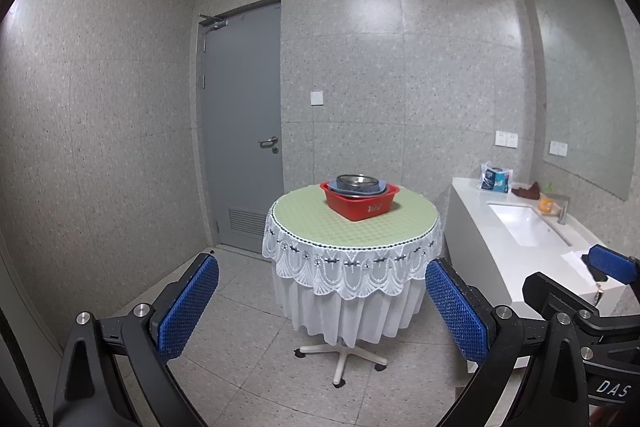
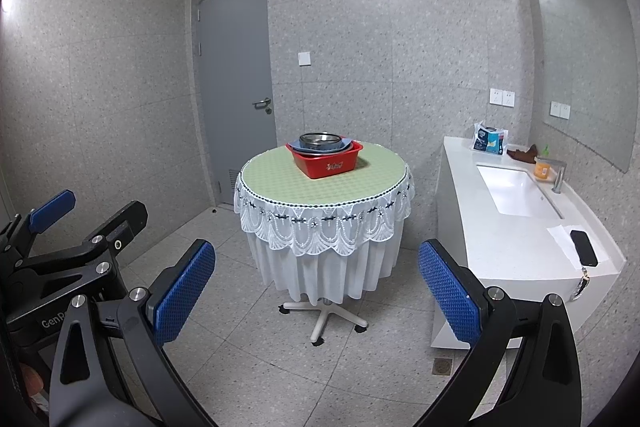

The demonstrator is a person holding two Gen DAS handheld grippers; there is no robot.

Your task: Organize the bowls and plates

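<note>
A red plastic basin [image 1: 360, 203] [image 2: 326, 161] stands on a round table [image 1: 312, 227] [image 2: 280, 183] with a green top and white lace cloth. In the basin lies a blue plate with a steel bowl [image 1: 357, 181] [image 2: 320, 139] on it. My left gripper [image 1: 322, 307] is open and empty, well short of the table. My right gripper [image 2: 316, 301] is open and empty, also well back from the table. In the right wrist view the left gripper [image 2: 92, 211] shows at the left edge.
A white counter [image 1: 516, 259] [image 2: 500, 239] with a sink [image 2: 514, 193] stands right of the table, holding a phone [image 2: 584, 247], an orange cup [image 2: 542, 169], a tissue pack [image 2: 489, 141] and a brown cloth. A grey door [image 1: 244, 131] is behind. The table's star foot [image 2: 322, 319] and a floor drain [image 2: 442, 366] are on the tiled floor.
</note>
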